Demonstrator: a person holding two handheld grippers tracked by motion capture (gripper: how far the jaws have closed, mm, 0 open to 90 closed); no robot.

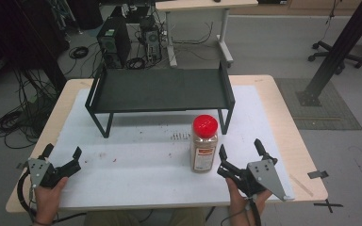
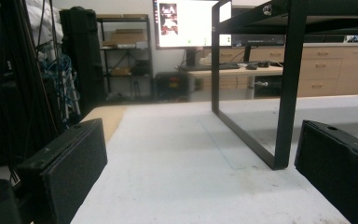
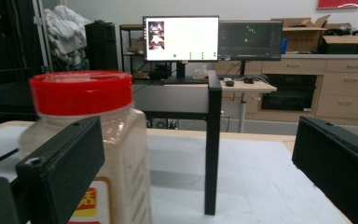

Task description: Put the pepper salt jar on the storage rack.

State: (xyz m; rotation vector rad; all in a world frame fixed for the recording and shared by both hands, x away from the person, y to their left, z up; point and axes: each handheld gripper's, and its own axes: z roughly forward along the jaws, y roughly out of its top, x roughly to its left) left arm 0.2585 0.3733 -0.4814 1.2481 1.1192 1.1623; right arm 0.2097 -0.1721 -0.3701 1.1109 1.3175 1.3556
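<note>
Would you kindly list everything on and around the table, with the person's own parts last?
Jar: one, red lid, brown contents, table front right of centre.
Shelf: one, black, at the table's back.
Mat: one, white, covering the table.
Table: one, light wood.
Computer tower: one, black, on the floor behind.
Monitors: two, on a far desk.
Left gripper: one, black, open, front left.
Right gripper: one, black, open, beside the jar.

Left gripper (image 1: pixel 62 155) held low at the table's (image 1: pixel 283 122) near-left corner, jaws wide apart, right gripper (image 1: pixel 240 149) near-right, jaws likewise spread, empty.
</note>
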